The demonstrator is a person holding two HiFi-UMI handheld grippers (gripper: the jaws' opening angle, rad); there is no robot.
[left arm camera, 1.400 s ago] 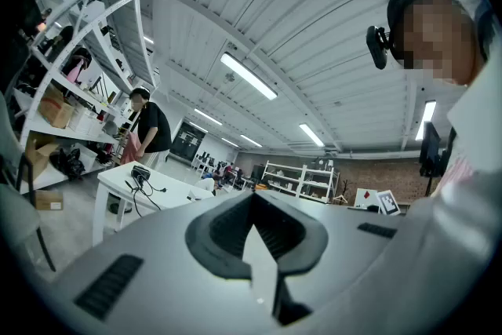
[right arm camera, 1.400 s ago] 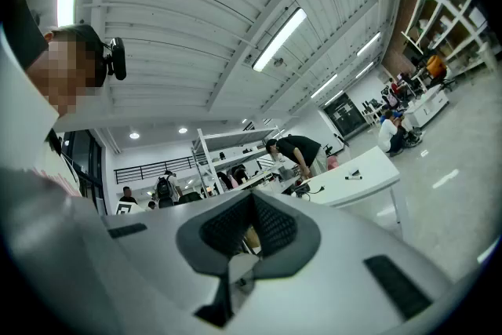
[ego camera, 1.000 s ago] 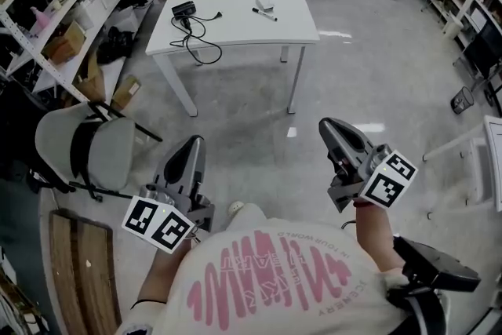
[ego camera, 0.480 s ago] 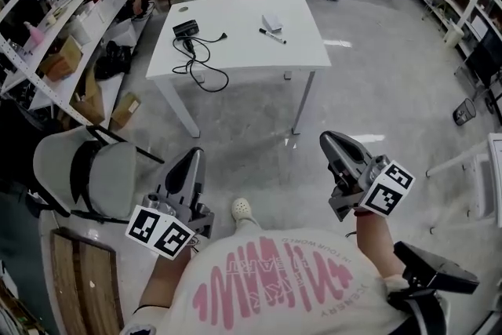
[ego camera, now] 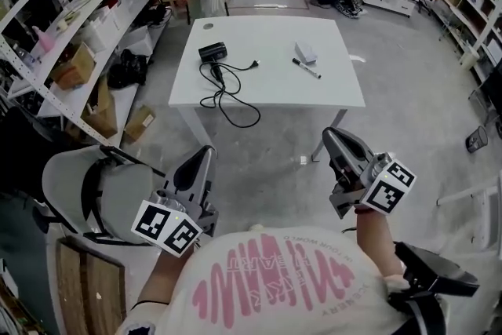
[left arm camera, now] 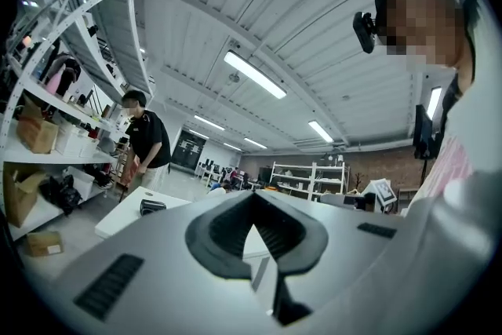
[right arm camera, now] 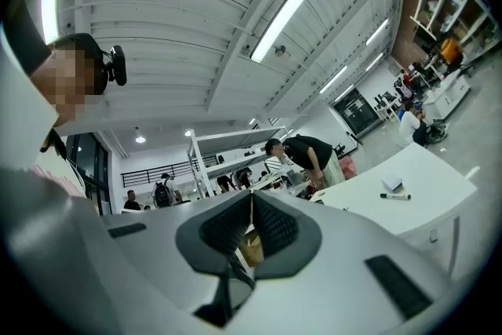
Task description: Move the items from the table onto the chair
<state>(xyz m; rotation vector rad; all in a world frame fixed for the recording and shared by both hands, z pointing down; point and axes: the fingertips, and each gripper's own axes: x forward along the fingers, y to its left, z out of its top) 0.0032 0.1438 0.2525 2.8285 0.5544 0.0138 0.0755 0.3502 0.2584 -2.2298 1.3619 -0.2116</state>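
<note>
Both the left claw (ego camera: 202,157) and right claw (ego camera: 331,137) sit shut and empty short of the far counter (ego camera: 314,94) holding the corded device (ego camera: 212,52), marker (ego camera: 307,69) and white block (ego camera: 306,52), so I'd open wide first.

- shirt (ego camera: 274,278): pink print, upside down in the head view; big letters unreadable; one small line looks like "IN YOUR WORLD", not sure.
- left gripper (ego camera: 205,155): cube with black-and-white square markers (ego camera: 165,227), pattern only, no letters.
- right gripper (ego camera: 330,136): cube with the same kind of square markers (ego camera: 390,186), no letters.
</note>
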